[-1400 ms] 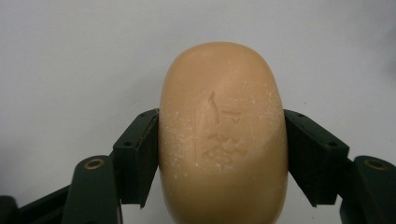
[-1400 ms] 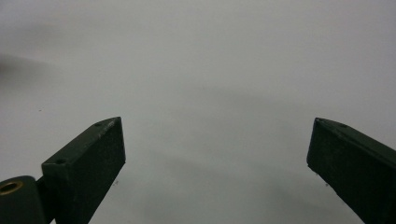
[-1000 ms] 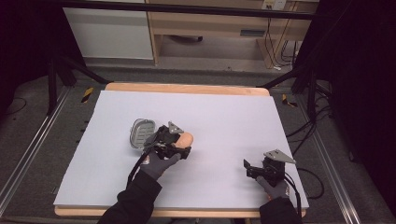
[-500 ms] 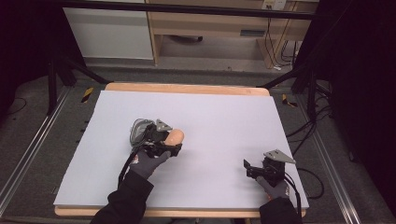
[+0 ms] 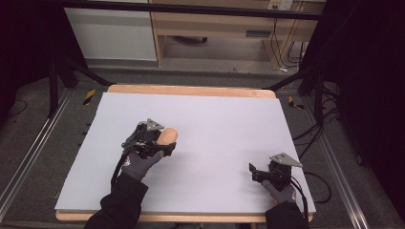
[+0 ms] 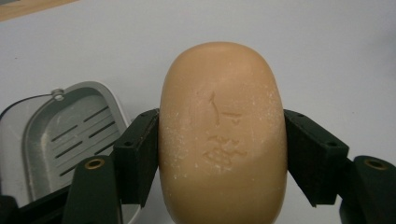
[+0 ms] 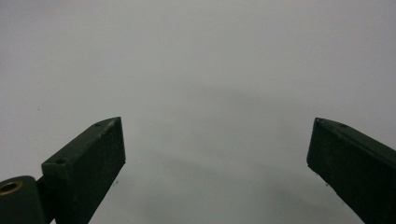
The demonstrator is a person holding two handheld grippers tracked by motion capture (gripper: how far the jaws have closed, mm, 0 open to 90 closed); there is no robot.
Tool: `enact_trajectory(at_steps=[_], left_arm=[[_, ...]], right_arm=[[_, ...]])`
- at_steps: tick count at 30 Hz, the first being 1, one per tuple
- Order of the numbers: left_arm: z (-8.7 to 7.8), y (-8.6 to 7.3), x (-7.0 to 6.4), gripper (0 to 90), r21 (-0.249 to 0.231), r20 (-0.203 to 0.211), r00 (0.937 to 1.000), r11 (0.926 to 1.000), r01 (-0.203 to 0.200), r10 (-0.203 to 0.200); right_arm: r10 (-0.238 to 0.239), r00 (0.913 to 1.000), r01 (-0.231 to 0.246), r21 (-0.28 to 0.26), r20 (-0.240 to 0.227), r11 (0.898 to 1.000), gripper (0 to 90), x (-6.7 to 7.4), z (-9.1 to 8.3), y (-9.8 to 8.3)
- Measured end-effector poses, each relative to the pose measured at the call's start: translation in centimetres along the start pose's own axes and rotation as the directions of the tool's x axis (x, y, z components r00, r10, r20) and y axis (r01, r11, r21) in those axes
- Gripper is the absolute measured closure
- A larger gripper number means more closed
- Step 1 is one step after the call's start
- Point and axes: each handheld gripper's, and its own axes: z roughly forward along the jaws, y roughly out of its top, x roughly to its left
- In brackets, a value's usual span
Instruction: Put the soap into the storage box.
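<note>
Left gripper (image 5: pixel 160 143) with soap bar (image 5: pixel 167 136) shifted left since earlier frame, now covering grey soap dish (image 6: pixel 70 135). Jaws clamp soap's sides, bar above white table (image 5: pixel 229 124). Right gripper (image 5: pixel 260 171) jaws wide apart, nothing between, near table's front right.

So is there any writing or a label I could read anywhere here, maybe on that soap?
Tan oval soap bar, clamped in the left hand-held gripper: a stamped mark is pressed into its face, too worn and shallow to read.
Grey slotted plastic soap dish: no text.
White table cover: no text.
Small label on the wooden shelf front behind the table: too small to read.
</note>
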Motion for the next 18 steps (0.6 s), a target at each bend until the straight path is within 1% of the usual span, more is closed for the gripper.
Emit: enact_trajectory(at_steps=[9,10,12,14,18], left_arm=[[-0.7,0.0,1.7,31.9,-0.011,-0.033,0.9989,0.9994,0.032,-0.032],[-0.7,0.0,1.8,31.9,-0.020,-0.040,0.9983,0.9989,0.042,-0.043],[-0.8,0.0,2.2,31.9,-0.014,-0.048,0.9980,0.9990,0.041,-0.042],[-0.9,0.1,2.5,31.9,-0.019,-0.054,0.9971,0.9985,0.052,-0.053],[-0.9,0.1,3.2,31.8,-0.014,-0.068,0.9957,0.9980,0.062,-0.063]], right_arm=[[-0.003,1.0000,0.003,-0.001,0.001,1.000,4.6,0.0,0.0,0.0],[-0.003,1.0000,0.003,-0.001,0.001,1.000,4.6,0.0,0.0,0.0],[-0.003,1.0000,0.003,-0.001,0.001,1.000,4.6,0.0,0.0,0.0],[-0.003,1.0000,0.003,-0.001,0.000,1.000,4.6,0.0,0.0,0.0],[-0.001,1.0000,0.001,0.001,0.000,1.000,4.6,0.0,0.0,0.0]])
